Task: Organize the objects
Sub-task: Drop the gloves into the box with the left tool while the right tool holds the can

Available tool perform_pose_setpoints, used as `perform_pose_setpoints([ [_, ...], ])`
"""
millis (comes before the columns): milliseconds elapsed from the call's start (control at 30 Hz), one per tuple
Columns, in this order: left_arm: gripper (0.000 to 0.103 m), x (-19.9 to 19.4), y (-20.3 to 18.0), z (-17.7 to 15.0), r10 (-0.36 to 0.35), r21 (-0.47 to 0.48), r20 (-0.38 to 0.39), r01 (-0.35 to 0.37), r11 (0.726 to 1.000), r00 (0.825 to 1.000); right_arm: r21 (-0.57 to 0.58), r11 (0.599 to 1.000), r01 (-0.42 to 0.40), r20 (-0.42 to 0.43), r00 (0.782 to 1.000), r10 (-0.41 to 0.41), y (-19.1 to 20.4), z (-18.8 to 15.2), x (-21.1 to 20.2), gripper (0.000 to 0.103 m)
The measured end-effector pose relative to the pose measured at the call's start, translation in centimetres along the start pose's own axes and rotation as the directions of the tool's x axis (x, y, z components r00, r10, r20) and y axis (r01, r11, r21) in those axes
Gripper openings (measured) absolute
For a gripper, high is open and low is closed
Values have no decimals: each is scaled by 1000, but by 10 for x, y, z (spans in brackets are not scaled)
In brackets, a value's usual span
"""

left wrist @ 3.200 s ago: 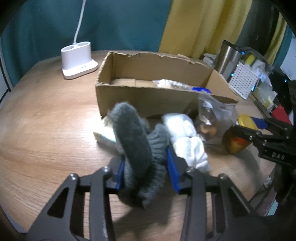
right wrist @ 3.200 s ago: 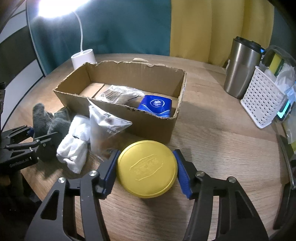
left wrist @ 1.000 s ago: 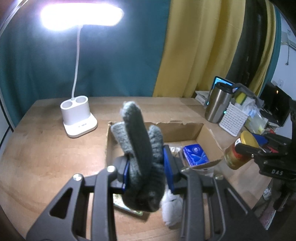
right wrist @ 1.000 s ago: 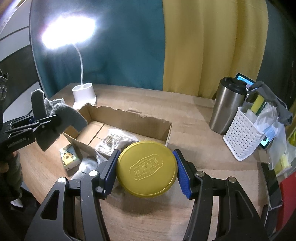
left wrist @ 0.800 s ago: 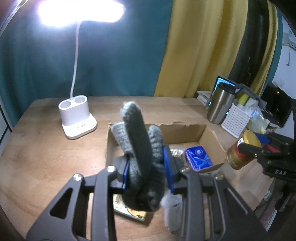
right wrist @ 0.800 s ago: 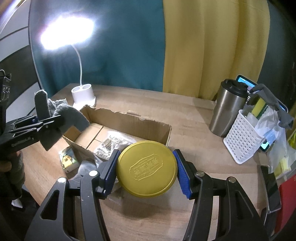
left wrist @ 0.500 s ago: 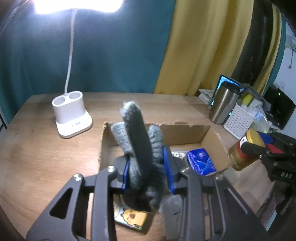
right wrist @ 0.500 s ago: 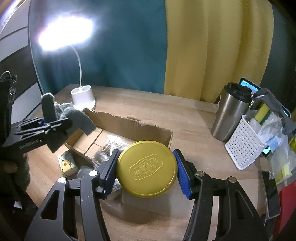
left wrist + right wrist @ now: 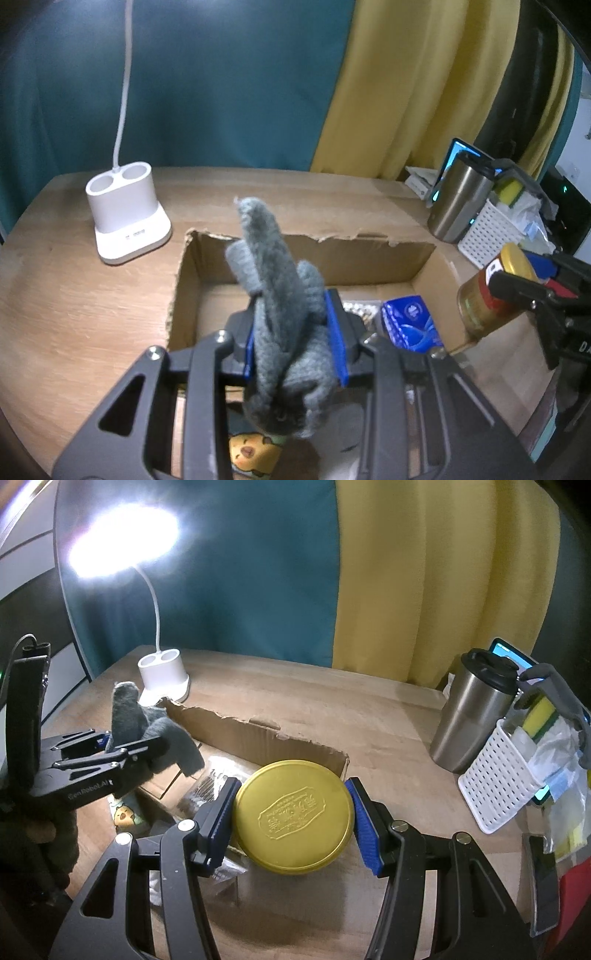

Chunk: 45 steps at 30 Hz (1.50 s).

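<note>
Jar (image 9: 293, 818) and grey sock (image 9: 284, 314), each clamped in closed jaws above the cardboard box (image 9: 332, 254) at frame centre, could collide if lowered together.

Both tools are matte black frames with triangular cut-outs in their arms and silver screw heads at the pivots. The left hand-held gripper (image 9: 295, 338) carries blue pads (image 9: 337, 336) on its inner faces; seen from the right wrist view at 9 o'clock, its side bears pale lettering (partly legible, "GenRobot") and a black cable rises behind it. The right hand-held gripper (image 9: 293, 821) has ribbed blue pads (image 9: 364, 829) and the same screws.
</note>
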State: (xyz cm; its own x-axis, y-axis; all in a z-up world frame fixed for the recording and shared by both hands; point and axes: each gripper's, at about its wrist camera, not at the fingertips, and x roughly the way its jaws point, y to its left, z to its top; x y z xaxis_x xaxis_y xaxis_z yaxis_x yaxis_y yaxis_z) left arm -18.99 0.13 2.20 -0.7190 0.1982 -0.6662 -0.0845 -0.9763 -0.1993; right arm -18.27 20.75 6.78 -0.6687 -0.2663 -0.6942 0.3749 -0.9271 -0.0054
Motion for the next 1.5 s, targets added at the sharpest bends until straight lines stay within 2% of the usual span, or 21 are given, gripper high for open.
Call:
perform_pose_setpoints([
  [267, 33, 7, -9, 9, -5, 3, 21, 5, 1000, 1000, 3, 1000, -11, -6, 1000, 11, -2, 3, 10, 60],
  [367, 33, 11, -14, 10, 29, 20, 43, -30, 999, 999, 6, 1000, -14, -7, 1000, 14, -4, 4, 13, 60],
  [500, 34, 27, -20, 7, 57, 61, 7, -58, 996, 998, 11, 1000, -18, -9, 1000, 19, -5, 4, 18, 60],
  [567, 34, 36, -24, 3, 39, 80, -44, -35, 996, 998, 13, 1000, -20, -12, 1000, 20, -5, 4, 20, 60],
  [667, 42, 43, -31, -2, 20, 93, -84, -12, 996, 996, 20, 1000, -20, -16, 1000, 21, -7, 3, 23, 60],
  [700, 49, 44, -32, -3, 7, 93, -92, 1, 996, 996, 21, 1000, -20, -17, 1000, 20, -7, 2, 24, 60],
  [733, 64, 44, -32, -3, -21, 84, -104, 30, 996, 994, 23, 1000, -19, -16, 1000, 19, -8, 2, 24, 60],
  [800, 72, 40, -31, -3, -69, 53, -114, 76, 996, 991, 27, 1000, -16, -16, 1000, 17, -8, 2, 24, 60],
  [1033, 72, 10, -23, 0, -101, 26, -49, 102, 994, 994, 37, 999, -14, -7, 1000, 14, -8, 2, 22, 60],
  [1200, 72, -5, -7, 0, -153, -31, -5, 153, 988, 988, 32, 999, -23, 6, 1000, 22, 1, 5, 20, 60],
  [1300, 72, -14, 4, 4, -158, -78, 31, 160, 984, 987, 19, 999, -27, 9, 1000, 27, 8, 8, 20, 60],
  [1500, 72, -13, 21, 1, -133, -93, 12, 134, 987, 991, 2, 1000, -29, 9, 1000, 29, 22, 13, 20, 60],
])
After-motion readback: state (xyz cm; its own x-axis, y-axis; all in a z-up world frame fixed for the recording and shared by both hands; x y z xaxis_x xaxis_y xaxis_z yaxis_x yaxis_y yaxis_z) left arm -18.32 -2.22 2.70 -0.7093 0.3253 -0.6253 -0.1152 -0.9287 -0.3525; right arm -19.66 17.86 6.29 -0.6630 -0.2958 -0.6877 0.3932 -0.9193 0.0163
